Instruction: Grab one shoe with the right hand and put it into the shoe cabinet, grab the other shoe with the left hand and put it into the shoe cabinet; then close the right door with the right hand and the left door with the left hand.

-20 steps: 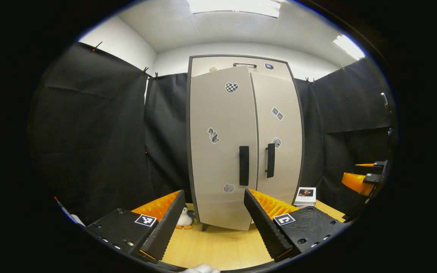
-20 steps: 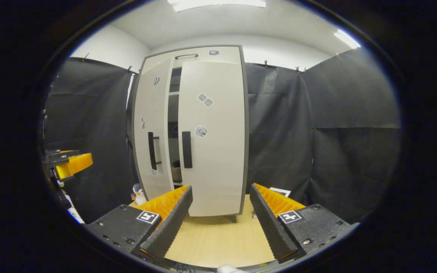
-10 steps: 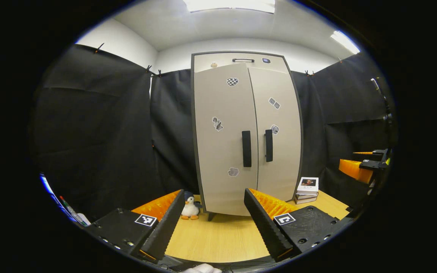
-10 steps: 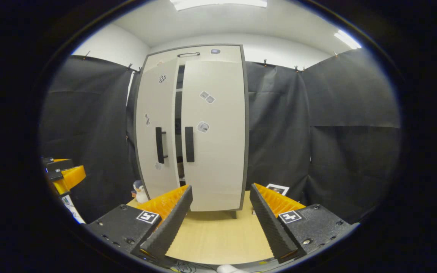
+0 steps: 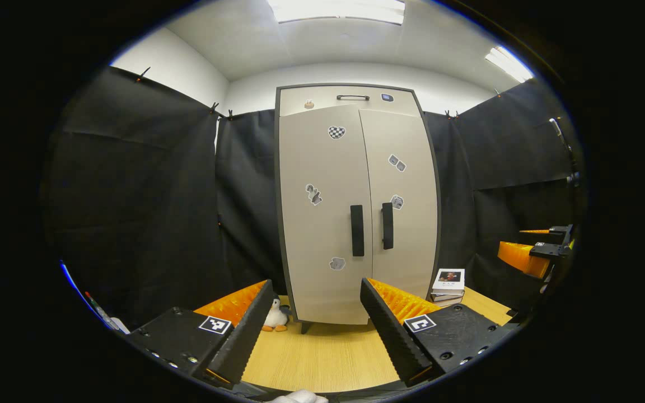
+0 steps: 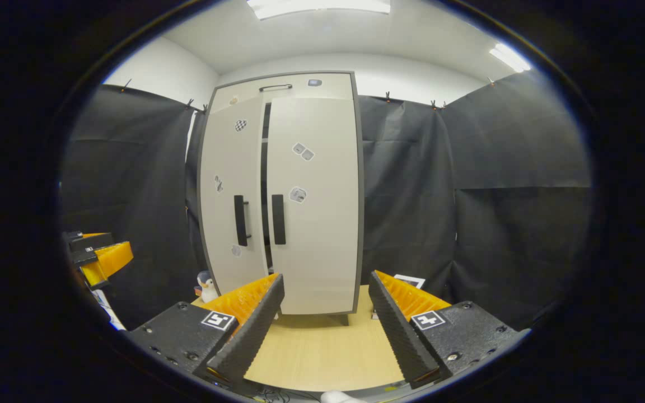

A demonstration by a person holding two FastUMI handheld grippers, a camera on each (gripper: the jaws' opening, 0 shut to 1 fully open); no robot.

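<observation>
The pale shoe cabinet (image 5: pixel 322 168) stands on the wooden table straight ahead. In the left gripper view its left door (image 5: pixel 317 246) and right door (image 5: pixel 406 246) look flush, their dark handles (image 5: pixel 357 230) side by side. In the right gripper view a narrow dark slit (image 6: pixel 265 168) stays between the left door (image 6: pixel 227 168) and the right door (image 6: pixel 317 246). The doors hide the inside. My left gripper (image 5: pixel 316 284) is open and holds nothing, a short way back from the cabinet. My right gripper (image 6: pixel 325 277) is open too. The right gripper (image 5: pixel 529 254) and the left gripper (image 6: pixel 98 257) each show at an edge.
A small penguin plush (image 5: pixel 275 319) sits by the cabinet's left foot. Stacked books (image 5: pixel 448 282) lie to its right. Bare wooden table (image 5: pixel 328 358) lies between my fingers and the cabinet. Black cloth walls close in both sides.
The left door has swung in toward the cabinet, and the gap between the doors has narrowed to a slit. My left gripper has drawn back from the cabinet. Both grippers stay open.
</observation>
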